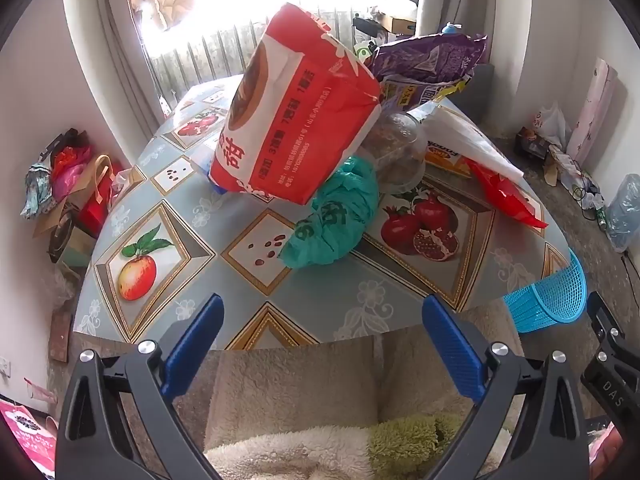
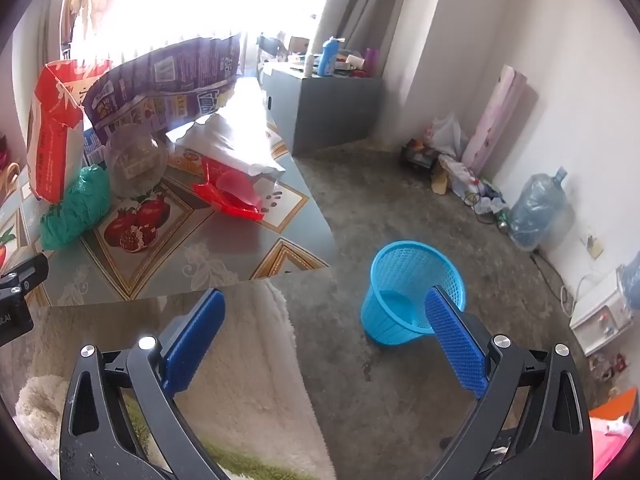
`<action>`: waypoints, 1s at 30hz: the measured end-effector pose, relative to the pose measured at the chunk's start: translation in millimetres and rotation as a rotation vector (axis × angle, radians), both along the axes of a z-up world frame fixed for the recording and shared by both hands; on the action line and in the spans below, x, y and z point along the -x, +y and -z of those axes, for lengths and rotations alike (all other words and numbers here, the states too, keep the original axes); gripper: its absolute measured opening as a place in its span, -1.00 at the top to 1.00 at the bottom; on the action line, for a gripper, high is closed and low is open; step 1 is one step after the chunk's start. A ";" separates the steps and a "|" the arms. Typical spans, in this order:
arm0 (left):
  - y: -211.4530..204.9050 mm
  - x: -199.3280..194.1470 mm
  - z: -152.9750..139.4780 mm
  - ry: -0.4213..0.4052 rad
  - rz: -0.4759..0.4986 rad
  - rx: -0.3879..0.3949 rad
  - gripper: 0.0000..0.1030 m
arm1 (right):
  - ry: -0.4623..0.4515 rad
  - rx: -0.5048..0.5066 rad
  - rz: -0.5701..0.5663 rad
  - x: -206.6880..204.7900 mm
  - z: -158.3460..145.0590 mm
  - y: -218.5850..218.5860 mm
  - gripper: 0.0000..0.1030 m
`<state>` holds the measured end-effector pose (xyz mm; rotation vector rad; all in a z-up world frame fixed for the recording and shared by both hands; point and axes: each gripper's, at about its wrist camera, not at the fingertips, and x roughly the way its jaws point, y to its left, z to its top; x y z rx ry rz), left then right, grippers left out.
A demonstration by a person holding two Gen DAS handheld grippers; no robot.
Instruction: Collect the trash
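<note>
Both my tongs, left tongs [image 1: 322, 334] and right tongs [image 2: 326, 330], gape empty; trash pile [image 1: 304, 120] on table [image 1: 224, 240], blue basket [image 2: 414, 290] on floor.

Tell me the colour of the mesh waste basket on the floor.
The waste basket is bright blue, seen best in the right wrist view, standing upright beside the table.

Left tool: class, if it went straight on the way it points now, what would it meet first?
Probably the patterned tablecloth at the table's near edge, ahead of the open left tool. The green bag lies farther along; depth is uncertain.
</note>
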<state>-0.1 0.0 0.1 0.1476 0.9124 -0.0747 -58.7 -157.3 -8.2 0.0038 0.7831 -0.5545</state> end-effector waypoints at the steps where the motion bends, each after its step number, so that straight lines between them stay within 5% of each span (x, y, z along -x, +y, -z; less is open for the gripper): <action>1: 0.0 0.0 0.0 -0.002 -0.002 -0.002 -0.89 | -0.005 0.000 0.000 0.3 -0.2 0.2 -0.85; 30: 5.6 -1.5 1.5 0.006 -0.017 0.001 -0.89 | -0.015 -0.007 -0.006 -5.9 -1.2 4.1 -0.85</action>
